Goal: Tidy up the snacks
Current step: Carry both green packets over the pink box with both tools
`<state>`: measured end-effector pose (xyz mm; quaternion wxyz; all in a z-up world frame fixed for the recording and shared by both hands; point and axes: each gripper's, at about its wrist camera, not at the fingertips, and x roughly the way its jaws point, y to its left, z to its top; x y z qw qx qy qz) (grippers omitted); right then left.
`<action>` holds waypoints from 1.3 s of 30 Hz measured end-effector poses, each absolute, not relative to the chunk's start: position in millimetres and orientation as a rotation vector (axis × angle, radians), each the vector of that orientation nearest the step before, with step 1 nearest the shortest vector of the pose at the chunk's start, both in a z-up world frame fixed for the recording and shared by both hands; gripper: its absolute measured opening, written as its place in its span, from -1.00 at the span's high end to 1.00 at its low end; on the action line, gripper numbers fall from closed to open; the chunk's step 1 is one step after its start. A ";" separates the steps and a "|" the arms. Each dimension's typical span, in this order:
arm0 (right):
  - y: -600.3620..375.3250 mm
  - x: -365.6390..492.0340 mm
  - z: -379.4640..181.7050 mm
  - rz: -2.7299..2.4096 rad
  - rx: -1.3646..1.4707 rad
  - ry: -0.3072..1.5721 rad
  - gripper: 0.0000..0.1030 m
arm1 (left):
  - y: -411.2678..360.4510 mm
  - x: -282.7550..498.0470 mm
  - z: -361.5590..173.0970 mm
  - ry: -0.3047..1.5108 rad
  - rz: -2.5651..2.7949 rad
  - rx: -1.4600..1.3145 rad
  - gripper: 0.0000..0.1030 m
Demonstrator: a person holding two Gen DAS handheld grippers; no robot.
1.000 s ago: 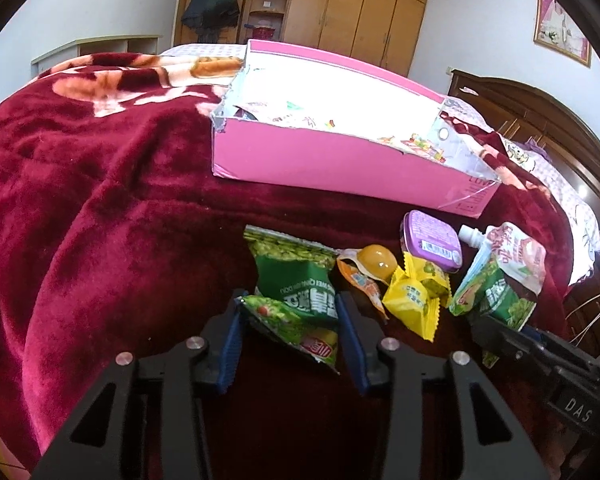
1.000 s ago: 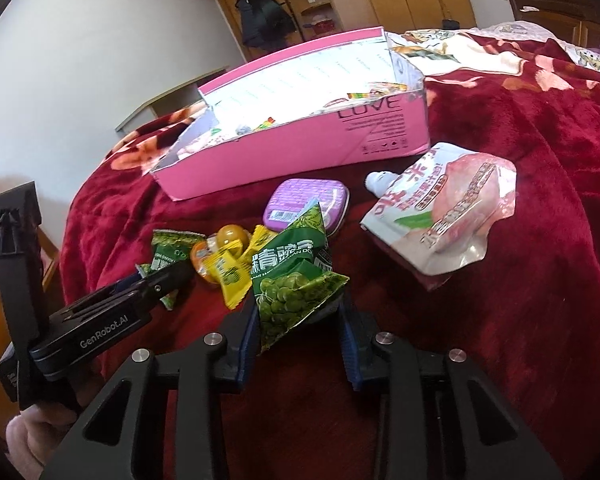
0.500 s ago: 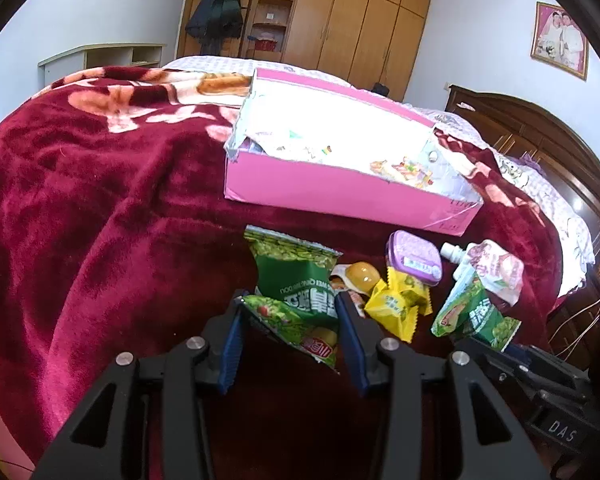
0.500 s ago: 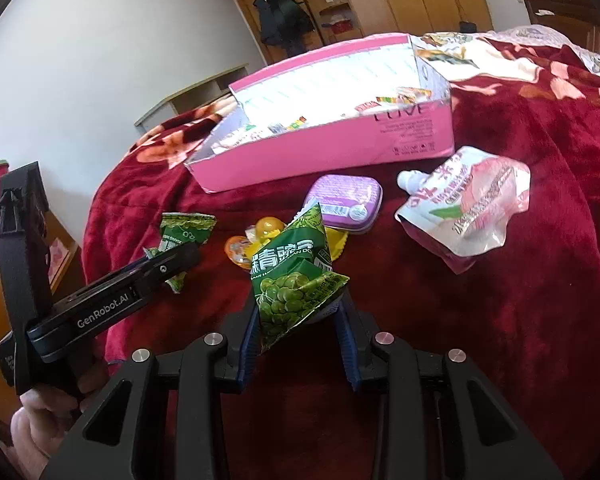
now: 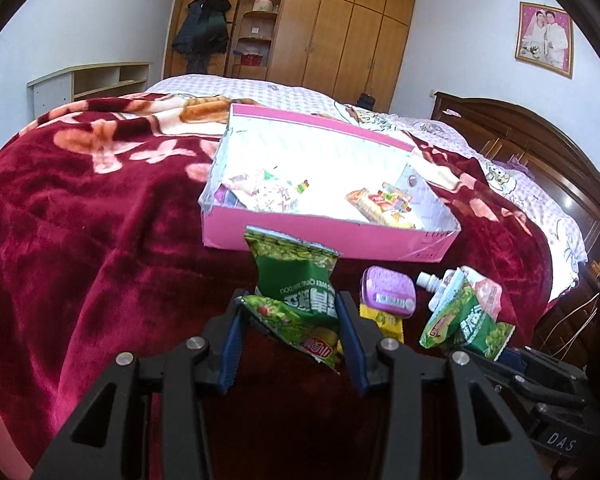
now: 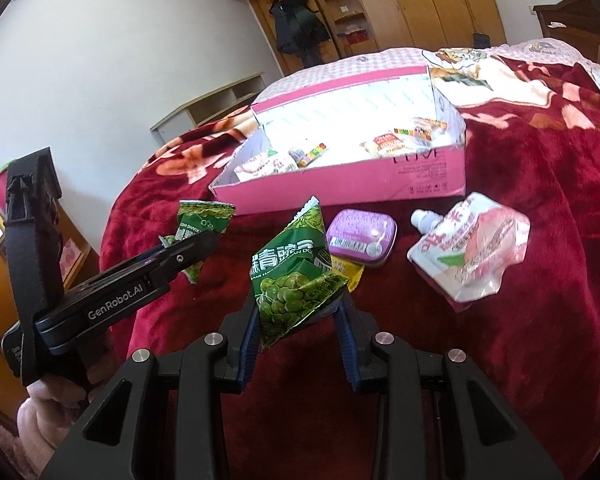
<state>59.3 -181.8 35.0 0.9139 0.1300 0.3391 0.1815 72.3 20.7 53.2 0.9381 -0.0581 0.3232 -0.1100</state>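
My left gripper point(image 5: 292, 322) is shut on a green pea snack packet point(image 5: 296, 276), held above the red blanket. My right gripper point(image 6: 298, 320) is shut on a second green pea packet point(image 6: 296, 280). In the right wrist view the left gripper point(image 6: 192, 248) shows at the left with its packet point(image 6: 204, 220). The right gripper point(image 5: 474, 350) and its packet point(image 5: 464, 320) sit low at the right of the left wrist view. Beyond both stands an open pink box point(image 5: 328, 240) point(image 6: 340, 188) with several snacks inside.
On the blanket point(image 6: 540, 320) before the box lie a purple tin point(image 6: 360, 232), a yellow packet point(image 6: 348, 272) and a white-pink spouted pouch point(image 6: 472, 248). A hand in a pink sleeve point(image 6: 40, 408) holds the left gripper. A wooden headboard point(image 5: 540, 152) is at the right.
Both grippers have risen with their green packets still in them. The box and the loose snacks on the blanket now sit lower and farther off, and the box's inside shows more.
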 end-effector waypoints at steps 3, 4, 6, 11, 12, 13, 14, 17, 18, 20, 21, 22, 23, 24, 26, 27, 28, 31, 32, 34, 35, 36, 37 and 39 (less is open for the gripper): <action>-184.5 62.9 37.7 0.375 0.272 0.700 0.31 | 19.1 78.6 56.9 0.658 -0.230 -0.123 0.12; -186.1 65.1 38.8 0.375 0.276 0.701 0.31 | 18.2 81.0 58.6 0.655 -0.232 -0.121 0.12; -188.4 68.2 41.0 0.374 0.275 0.701 0.31 | 16.1 85.6 62.2 0.648 -0.233 -0.116 0.12; -196.2 77.2 48.5 0.360 0.260 0.695 0.31 | 8.4 100.8 73.5 0.630 -0.248 -0.105 0.12; -198.5 80.3 50.5 0.357 0.261 0.695 0.31 | 6.3 103.8 75.0 0.628 -0.252 -0.102 0.12; -199.8 82.0 51.7 0.355 0.261 0.694 0.31 | 3.4 108.3 77.0 0.626 -0.258 -0.098 0.12; -201.8 84.5 53.7 0.352 0.258 0.692 0.31 | 0.8 111.5 78.2 0.624 -0.262 -0.094 0.12; -205.9 89.8 59.2 0.341 0.241 0.684 0.31 | -6.5 123.1 80.9 0.622 -0.271 -0.084 0.12; -207.1 91.7 61.3 0.336 0.236 0.682 0.31 | -8.7 127.2 81.0 0.624 -0.273 -0.086 0.12; -210.6 97.3 65.8 0.329 0.232 0.680 0.31 | -13.0 136.2 81.1 0.631 -0.285 -0.094 0.12; -211.8 99.4 67.5 0.329 0.231 0.679 0.31 | -15.0 140.2 80.9 0.634 -0.290 -0.096 0.12; -213.2 102.5 70.7 0.325 0.226 0.676 0.31 | -16.7 143.6 80.9 0.636 -0.292 -0.097 0.12; -214.2 104.5 72.6 0.322 0.222 0.674 0.31 | -18.4 147.3 80.7 0.637 -0.294 -0.096 0.12; -215.0 106.8 74.6 0.319 0.217 0.672 0.31 | -20.9 151.8 80.7 0.639 -0.298 -0.094 0.12; -217.7 112.5 78.8 0.309 0.206 0.668 0.31 | -24.9 159.0 80.0 0.641 -0.304 -0.087 0.12; -219.6 116.9 81.4 0.300 0.199 0.666 0.31 | -26.9 163.2 79.7 0.644 -0.306 -0.083 0.12; -220.8 119.6 82.9 0.295 0.195 0.666 0.31 | -29.1 167.5 79.1 0.648 -0.309 -0.080 0.12; -225.4 131.4 87.4 0.272 0.180 0.660 0.31 | -33.2 177.3 76.6 0.656 -0.315 -0.071 0.12; -227.3 136.9 88.5 0.259 0.171 0.659 0.31 | -34.1 179.1 75.2 0.659 -0.317 -0.070 0.12; -230.3 145.9 89.3 0.242 0.166 0.662 0.31 | -36.6 185.2 71.7 0.669 -0.321 -0.068 0.12; -231.2 150.1 89.2 0.235 0.164 0.664 0.31 | -37.2 187.5 69.9 0.673 -0.323 -0.067 0.12; -232.1 154.7 89.1 0.228 0.160 0.667 0.31 | -38.5 190.8 67.8 0.679 -0.323 -0.066 0.12; -233.7 160.9 88.5 0.219 0.156 0.671 0.31 | -39.4 192.9 66.0 0.684 -0.323 -0.065 0.12; -234.7 171.2 87.2 0.207 0.143 0.678 0.31 | -41.4 197.8 61.1 0.696 -0.323 -0.060 0.11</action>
